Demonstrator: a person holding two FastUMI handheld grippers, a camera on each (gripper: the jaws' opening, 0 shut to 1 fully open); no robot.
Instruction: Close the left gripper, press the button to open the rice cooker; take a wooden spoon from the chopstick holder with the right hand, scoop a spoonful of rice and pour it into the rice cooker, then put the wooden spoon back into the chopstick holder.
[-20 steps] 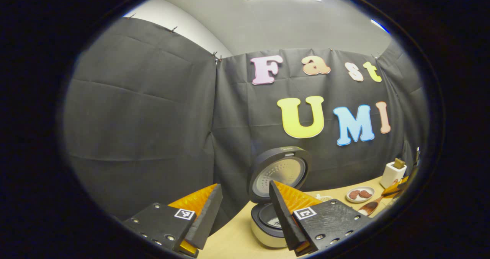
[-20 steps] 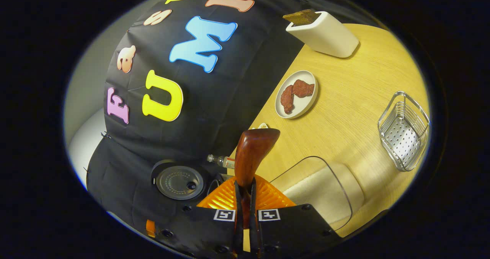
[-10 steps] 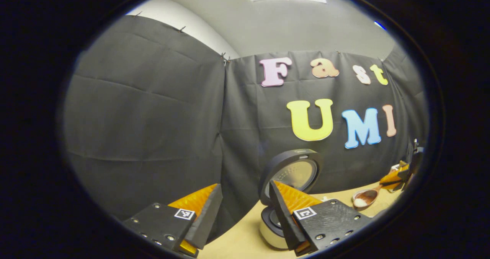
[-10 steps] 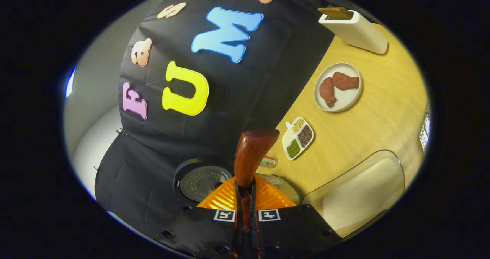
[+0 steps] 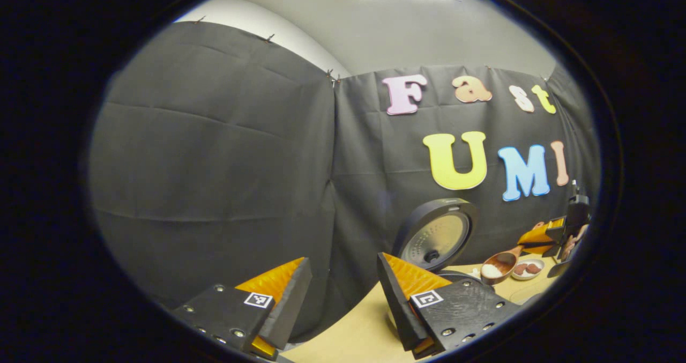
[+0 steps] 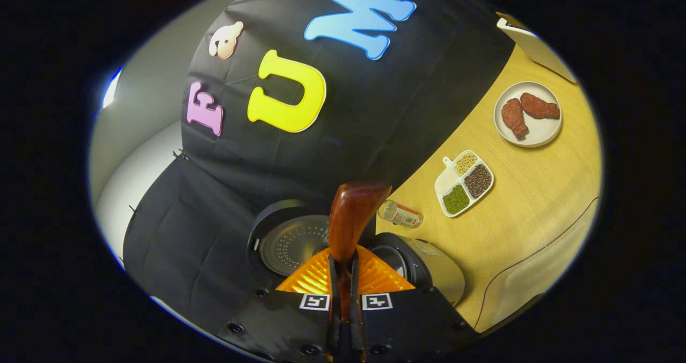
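Right gripper view: right gripper (image 6: 343, 298) pinches the glossy wooden spoon (image 6: 351, 218) by its handle, bowl held over the open rice cooker (image 6: 429, 269), whose round perforated lid (image 6: 292, 242) stands up. On the wood-grain table (image 6: 536, 191): one round plate (image 6: 528, 113) with two reddish pieces, one three-compartment dish (image 6: 463, 183), one small bottle (image 6: 402, 214). Left gripper view: left gripper (image 5: 343, 293), fingers spread, holds nothing; spoon bowl carries white rice (image 5: 491, 270).
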